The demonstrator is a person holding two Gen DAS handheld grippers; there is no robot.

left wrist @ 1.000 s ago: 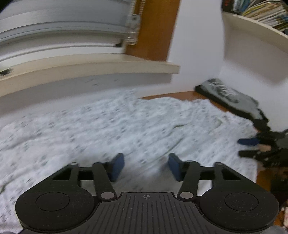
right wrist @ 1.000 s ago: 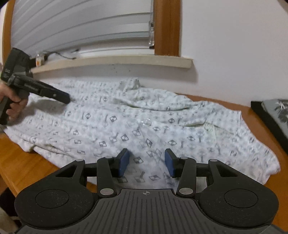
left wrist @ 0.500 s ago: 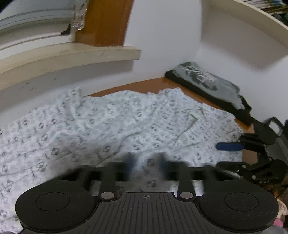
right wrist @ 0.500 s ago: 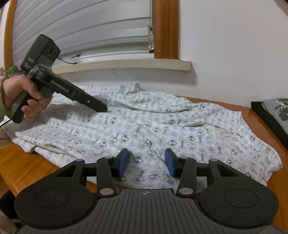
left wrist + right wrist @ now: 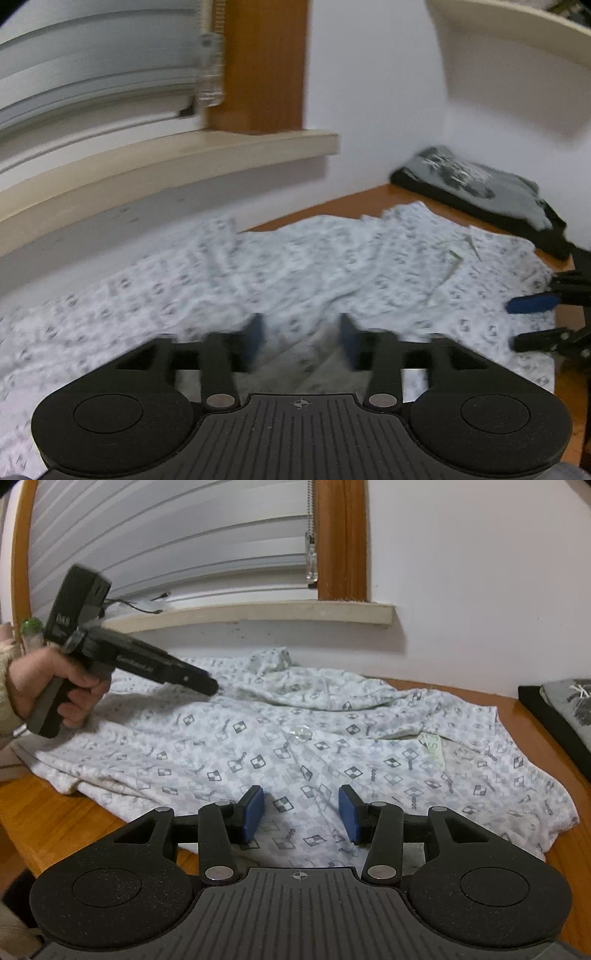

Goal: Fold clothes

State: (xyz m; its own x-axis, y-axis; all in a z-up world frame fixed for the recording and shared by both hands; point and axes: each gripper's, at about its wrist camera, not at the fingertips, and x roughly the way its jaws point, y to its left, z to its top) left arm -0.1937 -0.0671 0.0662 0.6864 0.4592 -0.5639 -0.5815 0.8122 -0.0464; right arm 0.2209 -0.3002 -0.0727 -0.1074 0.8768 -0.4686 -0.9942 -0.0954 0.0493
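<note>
A white button-up shirt with a grey diamond print lies spread across the wooden bench. The left gripper has just been opening, jaws spread with nothing between them. The right gripper hovers over the shirt's near edge, jaws apart and empty.

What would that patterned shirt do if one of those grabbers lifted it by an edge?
The shirt would probably droop and trail: it lies rumpled in soft folds. It looks thin, so likely light. Pushed, it would likely bunch up rather than slide whole across the table.
</note>
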